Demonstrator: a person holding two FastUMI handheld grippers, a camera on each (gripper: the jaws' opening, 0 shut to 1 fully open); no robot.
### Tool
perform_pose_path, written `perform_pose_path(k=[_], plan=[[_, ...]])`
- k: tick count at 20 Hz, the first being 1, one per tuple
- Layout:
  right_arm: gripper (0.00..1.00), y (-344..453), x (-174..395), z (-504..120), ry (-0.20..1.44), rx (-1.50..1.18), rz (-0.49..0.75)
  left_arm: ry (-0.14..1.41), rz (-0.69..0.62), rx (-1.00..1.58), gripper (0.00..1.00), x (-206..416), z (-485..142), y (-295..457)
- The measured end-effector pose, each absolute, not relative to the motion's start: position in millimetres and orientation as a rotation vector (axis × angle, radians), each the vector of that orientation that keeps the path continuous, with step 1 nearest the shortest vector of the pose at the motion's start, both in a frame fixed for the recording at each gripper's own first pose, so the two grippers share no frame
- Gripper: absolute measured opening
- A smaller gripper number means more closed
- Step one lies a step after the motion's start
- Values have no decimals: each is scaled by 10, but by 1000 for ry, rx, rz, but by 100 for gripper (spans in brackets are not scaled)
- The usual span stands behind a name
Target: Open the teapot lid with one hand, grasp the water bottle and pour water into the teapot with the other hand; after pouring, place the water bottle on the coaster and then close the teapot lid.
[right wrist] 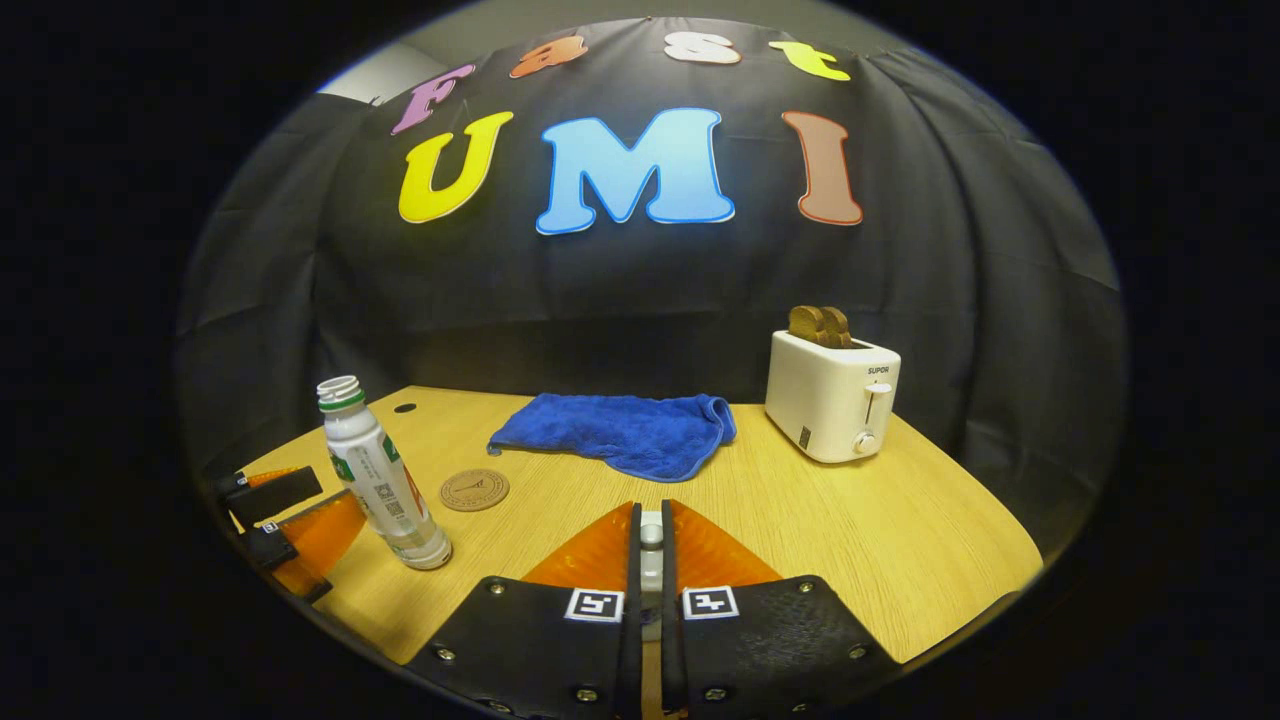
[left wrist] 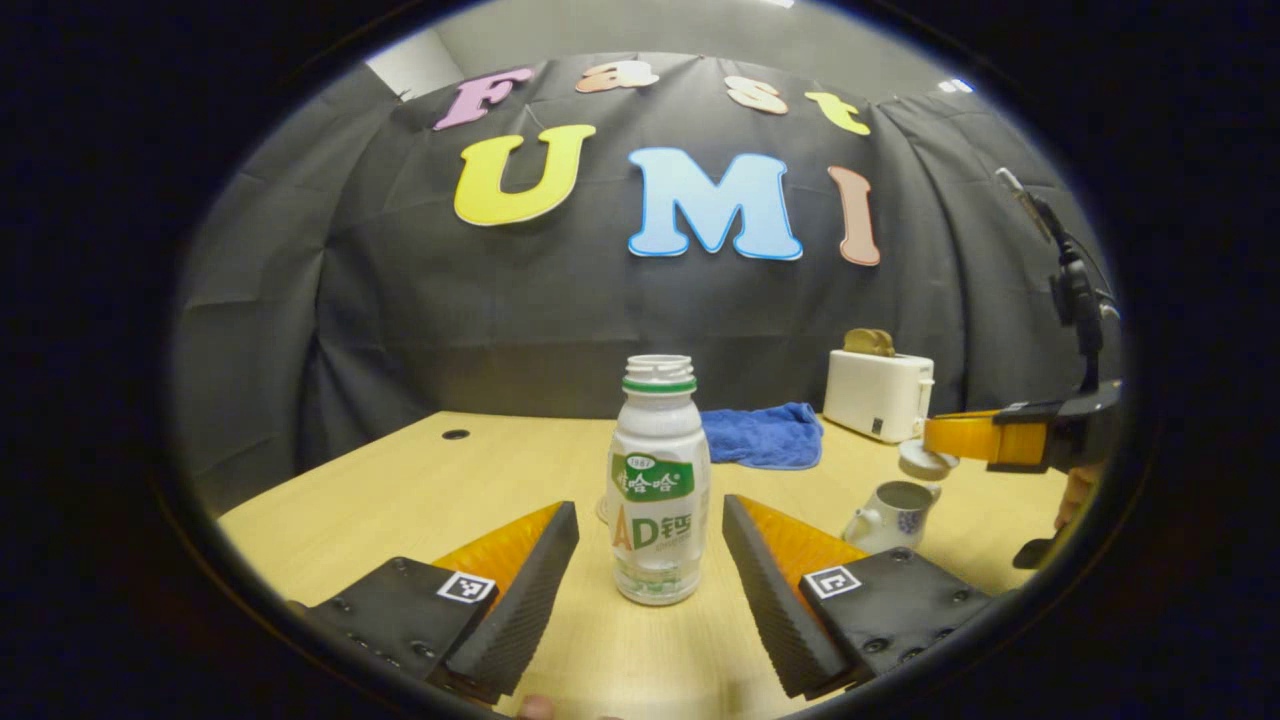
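Spread wide at the bottom of the left gripper view, the left claw (left wrist: 650,560) brackets the water bottle (left wrist: 657,480) without touching it — a gap shows on either side. That bottle stands upright on the desk (left wrist: 400,500), uncapped, white-bodied with a green neck ring and a green-and-orange label, its bottom part see-through. Off to the right sits the teapot (left wrist: 893,514), small and white with blue pattern, mouth open, while its lid (left wrist: 926,460) hangs above it, pinched by the right claw (left wrist: 935,440). Over in the right gripper view, the right claw (right wrist: 651,545) is clenched on the lid's knob (right wrist: 651,535) — just a pale nub between the fingers. Behind the bottle (right wrist: 380,485) lies the round brown coaster (right wrist: 475,490); farther back a blue cloth (right wrist: 620,430) and a white toaster (right wrist: 832,395) with bread.
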State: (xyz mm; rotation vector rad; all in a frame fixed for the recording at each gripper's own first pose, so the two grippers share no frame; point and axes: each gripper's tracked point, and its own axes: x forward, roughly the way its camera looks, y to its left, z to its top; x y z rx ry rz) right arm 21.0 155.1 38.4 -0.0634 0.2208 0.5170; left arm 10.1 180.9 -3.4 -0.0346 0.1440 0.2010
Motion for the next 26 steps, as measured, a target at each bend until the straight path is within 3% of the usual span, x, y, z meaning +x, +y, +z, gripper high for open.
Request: perform_pose_path(k=[17, 22, 24, 26], plan=[[7, 1400, 116, 493, 190, -32, 524, 286, 177, 65, 100, 757, -525, 1802], [7, 1233, 138, 464, 198, -15, 495, 306, 181, 134, 88, 758, -501, 1779], [7, 1147, 169, 449, 201, -6, 480, 299, 184, 167, 93, 747, -432, 1777], [7, 1077, 184, 442, 205, 3, 468, 289, 186, 221, 92, 748, -361, 1752]])
